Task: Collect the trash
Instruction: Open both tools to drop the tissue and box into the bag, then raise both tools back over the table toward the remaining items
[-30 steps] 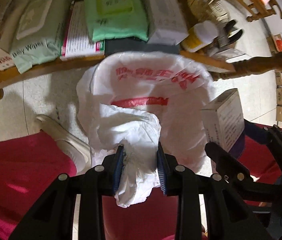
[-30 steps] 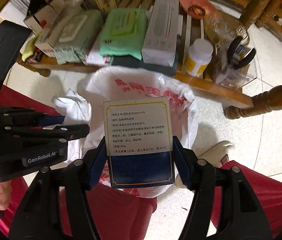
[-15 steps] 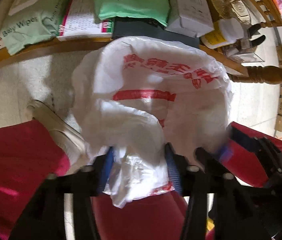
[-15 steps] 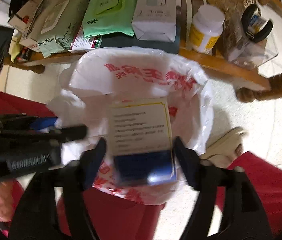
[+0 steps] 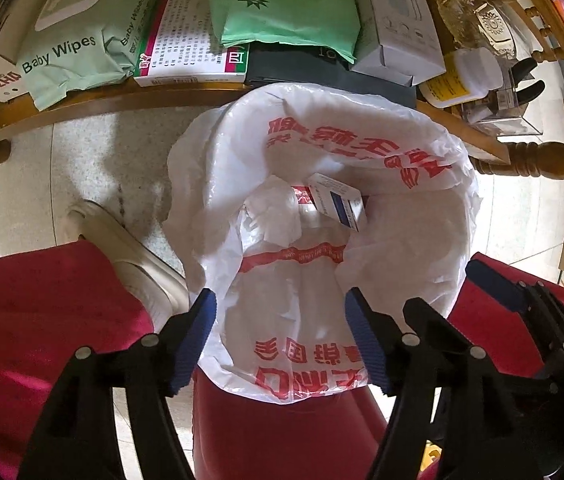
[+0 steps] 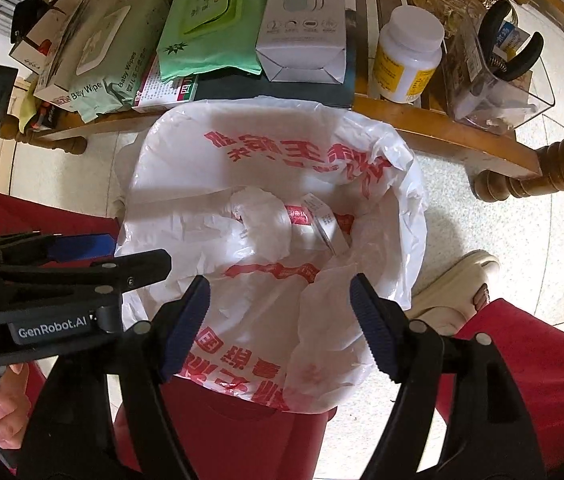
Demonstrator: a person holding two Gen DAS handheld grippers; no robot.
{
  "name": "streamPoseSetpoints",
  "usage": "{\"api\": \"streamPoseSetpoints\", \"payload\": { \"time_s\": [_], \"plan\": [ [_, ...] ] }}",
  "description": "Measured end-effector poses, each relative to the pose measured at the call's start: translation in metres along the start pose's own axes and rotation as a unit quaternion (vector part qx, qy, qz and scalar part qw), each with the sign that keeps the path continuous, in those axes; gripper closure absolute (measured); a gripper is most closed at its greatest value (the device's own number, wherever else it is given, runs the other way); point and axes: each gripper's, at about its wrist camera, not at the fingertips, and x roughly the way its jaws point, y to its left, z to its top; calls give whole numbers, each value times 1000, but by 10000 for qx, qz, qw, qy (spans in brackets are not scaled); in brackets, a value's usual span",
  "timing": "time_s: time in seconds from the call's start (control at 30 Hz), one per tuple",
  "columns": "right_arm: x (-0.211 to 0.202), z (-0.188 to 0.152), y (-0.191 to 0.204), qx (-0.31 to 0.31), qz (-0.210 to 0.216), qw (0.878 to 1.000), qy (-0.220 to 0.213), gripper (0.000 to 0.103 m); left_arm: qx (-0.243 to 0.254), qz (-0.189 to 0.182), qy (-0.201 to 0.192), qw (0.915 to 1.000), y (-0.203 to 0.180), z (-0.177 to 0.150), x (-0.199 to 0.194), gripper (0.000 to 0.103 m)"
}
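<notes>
Bag point(image 5: 422, 152) w/ box point(image 5: 336, 202) + crumpled plastic point(image 5: 271, 216) inside.

We find the trash bag point(image 5: 434, 240) standing open on the floor point(image 5: 81, 168), just in front of the worktop point(image 5: 121, 98) edge and between the person's two legs. Inside the bag, the small box point(image 5: 338, 200) lies toward the far side, with the crumpled plastic point(image 5: 273, 216) just to its left. Along the worktop's near edge, from left to right, we note the baby wipes pack point(image 5: 77, 48), a flat carton point(image 5: 189, 40), a second wipes pack point(image 5: 286, 12) on top of it, a long box point(image 5: 402, 20) and a bottle point(image 5: 462, 80). A shoe point(image 5: 129, 256) sits on the floor left of the bag.
</notes>
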Motion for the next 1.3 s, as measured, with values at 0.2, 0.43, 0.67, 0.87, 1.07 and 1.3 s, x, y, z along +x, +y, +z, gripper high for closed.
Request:
{"api": "streamPoseSetpoints", "payload": {
  "time_s": [0.2,0.43,0.67,0.87,1.07,1.3],
  "plan": [
    [2,-2,0,19,3,10000,8,32,39,28,-19,10000,-2,-1,-2,34],
    [-4,-6,3,-25,-48,10000,-58,32,115,102,-128,9998,-4,-6,-10,33],
    [-21,-13,8,-100,29,9997,-215,30,231,241,-357,9988,-6,-17,-31,29],
    [-68,-26,26,-430,158,9968,-662,22,363,317,-993,9939,-6,-48,-93,27],
    [-135,-49,42,-1055,353,9884,-1030,17,502,404,-1391,9882,2,-83,-170,24],
    [-259,-58,32,-1924,159,9680,-1602,16,368,319,-1760,9832,7,-79,-296,20]
  ]
}}
